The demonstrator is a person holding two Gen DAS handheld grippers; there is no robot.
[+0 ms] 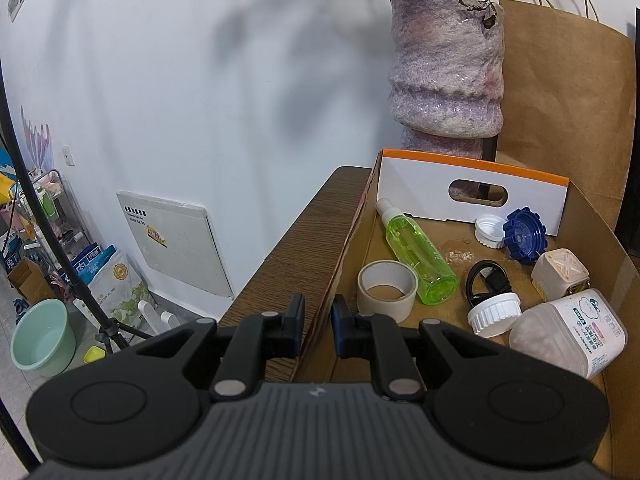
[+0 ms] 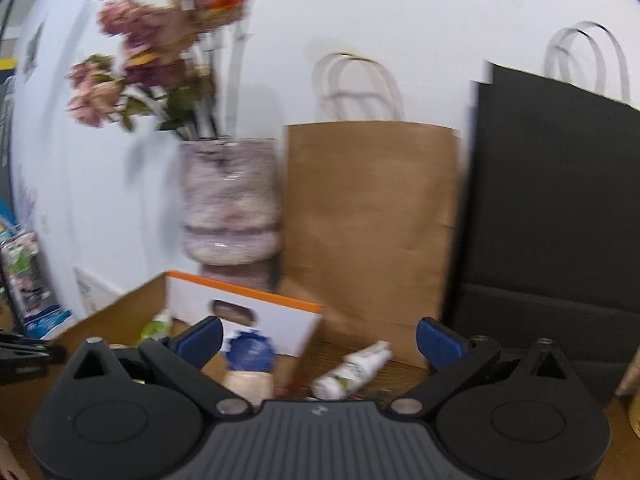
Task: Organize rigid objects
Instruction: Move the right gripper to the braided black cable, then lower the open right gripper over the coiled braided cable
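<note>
A cardboard box (image 1: 352, 232) on the wooden table (image 1: 296, 248) holds a green spray bottle (image 1: 416, 256), a tape roll (image 1: 386, 288), a white cap (image 1: 490, 230), a blue cap (image 1: 524, 238), a black cable (image 1: 486, 280), a beige cube (image 1: 560, 274) and a white-lidded jar (image 1: 560, 330). My left gripper (image 1: 318, 322) straddles the box's left wall, its jaws a small gap apart and empty. My right gripper (image 2: 320, 340) is open wide and empty, above a small white bottle (image 2: 354, 370) lying on the table right of the box (image 2: 120, 312). The right view is blurred.
A mottled purple vase (image 1: 446, 68) with dried flowers stands behind the box. A brown paper bag (image 2: 372, 232) and a black bag (image 2: 552, 200) stand against the wall. Left of the table, the floor holds a tripod (image 1: 80, 280), a green basin (image 1: 42, 340) and bags.
</note>
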